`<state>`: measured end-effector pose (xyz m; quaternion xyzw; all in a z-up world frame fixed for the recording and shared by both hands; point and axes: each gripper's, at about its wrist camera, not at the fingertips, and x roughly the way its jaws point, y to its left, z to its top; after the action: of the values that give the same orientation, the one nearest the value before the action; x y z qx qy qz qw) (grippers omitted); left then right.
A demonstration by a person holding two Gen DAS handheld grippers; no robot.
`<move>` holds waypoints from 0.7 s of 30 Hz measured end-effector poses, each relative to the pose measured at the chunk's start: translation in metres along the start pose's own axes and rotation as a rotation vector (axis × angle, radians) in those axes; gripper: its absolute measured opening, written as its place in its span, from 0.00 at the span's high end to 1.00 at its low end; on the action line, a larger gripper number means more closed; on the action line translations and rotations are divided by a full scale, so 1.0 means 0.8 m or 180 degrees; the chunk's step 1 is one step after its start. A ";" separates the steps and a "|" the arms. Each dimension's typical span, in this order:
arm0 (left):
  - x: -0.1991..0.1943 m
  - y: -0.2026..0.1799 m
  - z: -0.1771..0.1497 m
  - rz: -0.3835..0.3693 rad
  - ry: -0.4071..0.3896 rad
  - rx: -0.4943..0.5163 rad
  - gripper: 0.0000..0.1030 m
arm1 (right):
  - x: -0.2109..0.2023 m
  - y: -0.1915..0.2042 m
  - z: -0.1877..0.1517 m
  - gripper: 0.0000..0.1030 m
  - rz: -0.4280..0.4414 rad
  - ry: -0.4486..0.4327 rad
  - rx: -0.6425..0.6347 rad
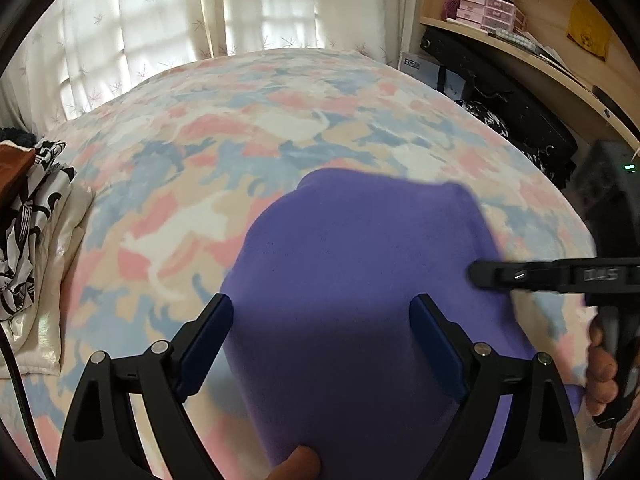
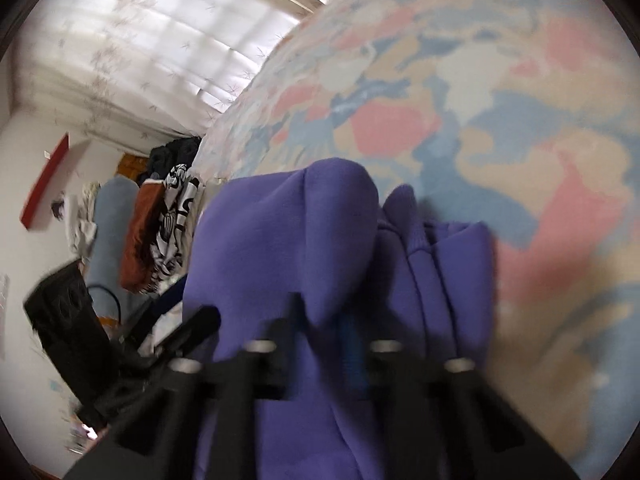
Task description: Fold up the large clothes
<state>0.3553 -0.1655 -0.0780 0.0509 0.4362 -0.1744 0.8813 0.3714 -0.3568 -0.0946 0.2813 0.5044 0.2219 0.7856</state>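
A purple garment (image 1: 360,280) is spread on a bed covered by a patterned blanket (image 1: 240,120) in pink, blue, beige and white. In the left wrist view, the left gripper (image 1: 322,312) is held over the near part of the garment with its jaws wide apart; the purple cloth fills the gap between them and runs on ahead of them, but no pad is seen pressing on it. A fingertip (image 1: 298,462) shows at the lower edge, below the jaws. To the right of the left jaws, the right gripper (image 1: 486,274) is seen from the side, reaching in over the garment's right edge, with a hand (image 1: 602,364) on its grip.

In the right wrist view, which is blurred, the right gripper (image 2: 320,328) has its jaws drawn close together on a bunched fold of the purple garment (image 2: 280,232), which rises in a hump just ahead of them. To the left of these jaws, part of the left gripper (image 2: 188,328) appears, and beyond it a heap of other clothes (image 2: 160,232).
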 end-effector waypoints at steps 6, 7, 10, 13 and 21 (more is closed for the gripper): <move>0.004 -0.056 -0.003 0.0239 -0.0069 0.0506 0.10 | -0.072 0.025 -0.022 0.89 -0.0285 -0.0416 -0.0247; 0.009 -0.064 -0.004 0.0311 -0.0066 0.0585 0.10 | -0.075 0.029 -0.025 0.89 -0.0413 -0.0443 -0.0292; 0.032 -0.086 -0.011 0.0606 0.0008 0.0869 0.06 | -0.059 0.020 -0.029 0.89 -0.0741 -0.0392 -0.0261; 0.050 -0.087 -0.013 0.0728 0.0063 0.0931 0.01 | -0.030 -0.010 -0.026 0.89 -0.0796 -0.0290 -0.0043; 0.067 -0.075 -0.014 0.0621 0.0129 0.0751 0.01 | -0.002 -0.038 -0.035 0.86 -0.0832 -0.0424 0.0119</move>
<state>0.3555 -0.2328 -0.1235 0.1997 0.4234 -0.1368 0.8730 0.3472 -0.3742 -0.1230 0.2420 0.4875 0.0892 0.8342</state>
